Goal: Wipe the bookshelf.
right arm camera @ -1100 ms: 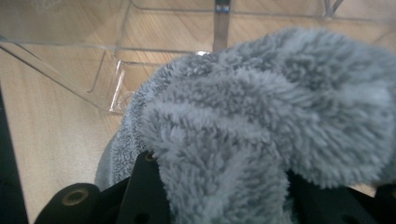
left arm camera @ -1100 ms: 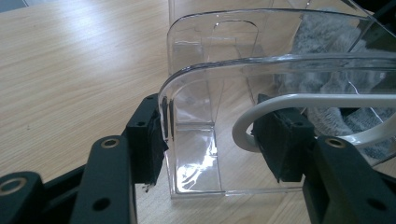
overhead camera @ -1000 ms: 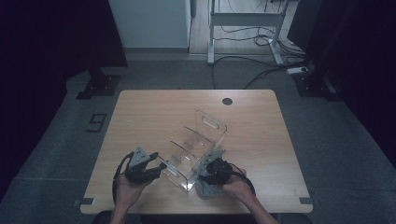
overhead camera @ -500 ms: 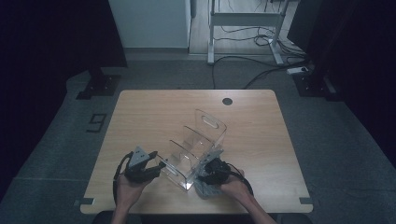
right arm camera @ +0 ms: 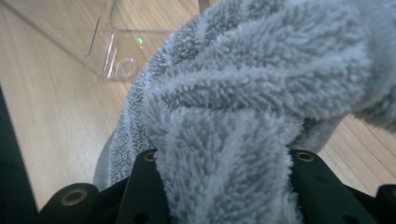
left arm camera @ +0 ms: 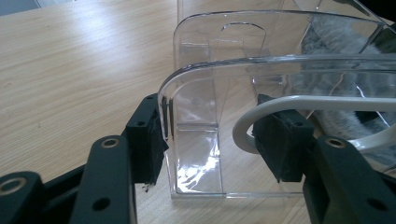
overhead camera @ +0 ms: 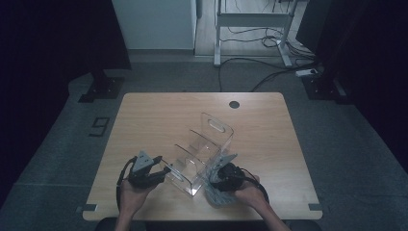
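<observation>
**Operator:** Cloth (right arm camera: 243,93) is what I've got bunched in my right gripper (overhead camera: 225,179). In the right gripper view the grey fleece bulges up between the two black jaws and hides the pads, so I read that as clamped on the cloth. A fistful held that way gives me a soft wad to rub against the plastic, I'd say.

**Observer:** And the left?

**Operator:** My left gripper (overhead camera: 155,174) is there to steady the clear acrylic organizer (overhead camera: 204,151). In the left gripper view the near end wall stands up between my jaws. One pad lies against the wall's rounded corner, while the other sits inside the box behind a white cable (left arm camera: 299,105). I can't tell whether that second pad is touching the wall, so I won't call it a grip; the jaws stand partly apart around the wall.

**Observer:** Where does the box sit for you?

**Operator:** Straight ahead of the left gripper and just beside the right one, on the wooden table (overhead camera: 144,120). It stands upright, open side up.

**Observer:** Its long axis?

**Operator:** It runs away from my left jaws, diagonally across the table toward the far right corner. The tall end with the handle slot (overhead camera: 217,126) is farthest from me, the dividers stand crosswise to that axis, and the low end points back at my left hand.

**Observer:** The cloth against it?

**Operator:** It's at the organizer's near right side wall, touching or very close.
</observation>
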